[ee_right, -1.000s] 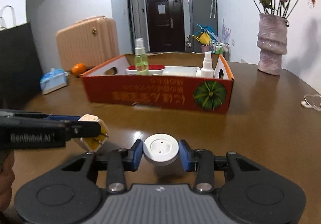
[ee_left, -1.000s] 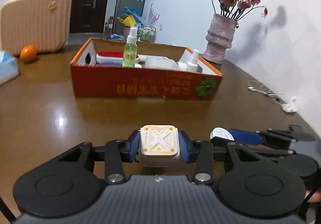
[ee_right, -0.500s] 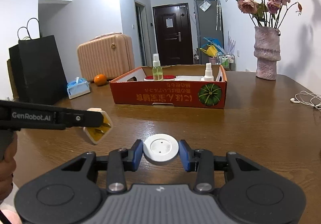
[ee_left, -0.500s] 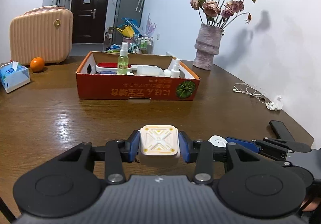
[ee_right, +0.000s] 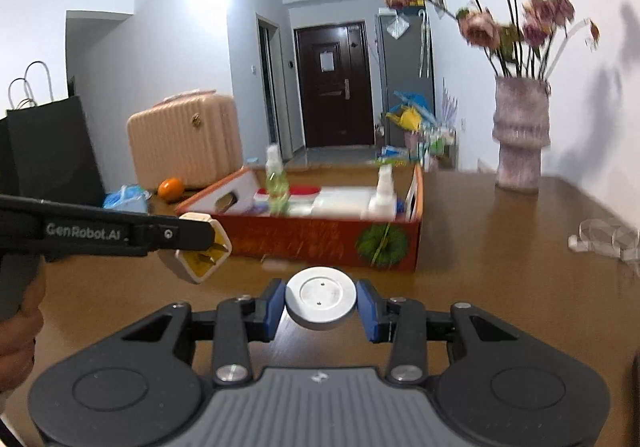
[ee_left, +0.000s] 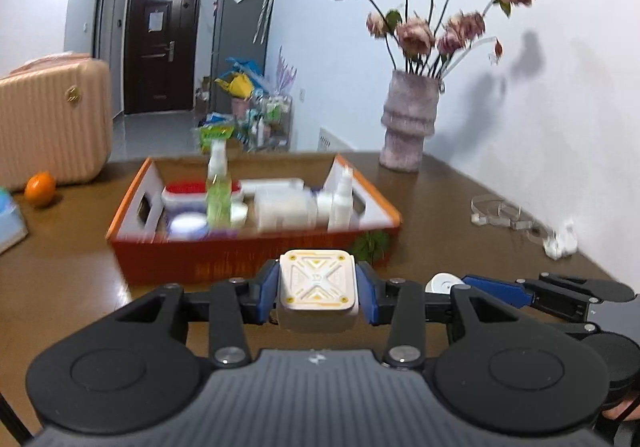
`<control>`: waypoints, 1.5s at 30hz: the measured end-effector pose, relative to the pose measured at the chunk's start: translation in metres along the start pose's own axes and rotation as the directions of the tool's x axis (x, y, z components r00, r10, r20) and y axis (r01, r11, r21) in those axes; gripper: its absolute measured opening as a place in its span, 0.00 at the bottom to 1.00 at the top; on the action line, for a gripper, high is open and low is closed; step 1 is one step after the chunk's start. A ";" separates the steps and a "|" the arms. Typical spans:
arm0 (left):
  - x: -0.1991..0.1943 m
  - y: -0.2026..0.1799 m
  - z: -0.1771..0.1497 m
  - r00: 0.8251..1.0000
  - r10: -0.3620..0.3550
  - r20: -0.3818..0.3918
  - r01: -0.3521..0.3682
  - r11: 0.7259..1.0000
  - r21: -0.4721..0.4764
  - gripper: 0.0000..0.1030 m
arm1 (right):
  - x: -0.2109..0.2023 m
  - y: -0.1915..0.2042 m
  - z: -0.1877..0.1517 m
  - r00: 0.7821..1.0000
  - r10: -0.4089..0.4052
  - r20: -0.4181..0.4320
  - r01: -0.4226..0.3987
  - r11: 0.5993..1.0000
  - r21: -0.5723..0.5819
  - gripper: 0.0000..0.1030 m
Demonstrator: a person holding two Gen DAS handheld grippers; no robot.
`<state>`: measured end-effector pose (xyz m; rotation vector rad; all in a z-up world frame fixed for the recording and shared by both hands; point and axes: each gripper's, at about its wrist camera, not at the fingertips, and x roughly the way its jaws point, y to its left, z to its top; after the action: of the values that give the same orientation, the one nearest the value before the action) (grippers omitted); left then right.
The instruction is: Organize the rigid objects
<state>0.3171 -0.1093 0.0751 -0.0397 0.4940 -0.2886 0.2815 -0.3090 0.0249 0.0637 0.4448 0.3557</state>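
Left claw (ee_left: 317, 289): blue pads closed on both sides of a white square plug (ee_left: 317, 283), its face with yellow corner dots turned up; seen from the right wrist view the same plug (ee_right: 198, 251) shows metal prongs on a yellow underside and hangs clear of the table (ee_right: 500, 279). Right claw (ee_right: 321, 305): pads pressed against the rim of a white round disc (ee_right: 321, 297), flat side up, likewise held above the table; from the left wrist view this disc (ee_left: 442, 282) sits just right of the left claw. A hand (ee_right: 18, 331) grips the left handle at the frame edge.

Ahead of both claws: an open red cardboard box (ee_left: 248, 253) on the table, holding a green spray bottle (ee_left: 218, 195), a white spray bottle (ee_left: 342, 203), a red-lidded container (ee_left: 184, 193) and white tubs, all blurred.

Beyond and right of the box: a vase (ee_left: 408, 123) of dried roses against the wall, with a white cable (ee_left: 516, 217) nearer along the wall side. Beyond and left: an orange (ee_left: 40, 189) beside a pink suitcase (ee_left: 52, 119).
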 end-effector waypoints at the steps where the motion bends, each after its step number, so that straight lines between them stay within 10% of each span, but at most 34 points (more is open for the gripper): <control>1: 0.011 0.003 0.010 1.000 -0.012 0.003 0.012 1.000 -0.006 0.41 | 0.008 -0.005 0.008 1.000 -0.001 0.005 0.001 1.000 0.004 0.37; 9: 0.130 0.034 0.068 0.997 0.043 -0.065 -0.045 0.998 -0.035 0.41 | 0.108 -0.031 0.068 0.999 -0.038 -0.016 0.039 0.999 0.018 0.37; 21: 0.215 0.050 0.042 0.973 -0.004 -0.229 -0.018 0.995 -0.096 0.40 | 0.207 -0.037 0.062 0.979 -0.134 -0.156 0.124 0.989 -0.077 0.38; 32: 0.191 0.043 0.048 0.984 0.059 -0.167 -0.064 0.998 -0.027 0.48 | 0.197 -0.041 0.062 0.984 -0.117 -0.132 0.114 0.993 -0.035 0.38; 45: 0.026 0.061 0.021 0.971 0.235 0.034 -0.235 0.972 0.005 0.75 | 0.073 -0.015 0.071 0.992 -0.122 -0.015 0.121 0.992 -0.046 0.47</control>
<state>0.3644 -0.0590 0.0752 0.0231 0.4596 -0.0577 0.3785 -0.2965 0.0571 -0.0100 0.4560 0.2462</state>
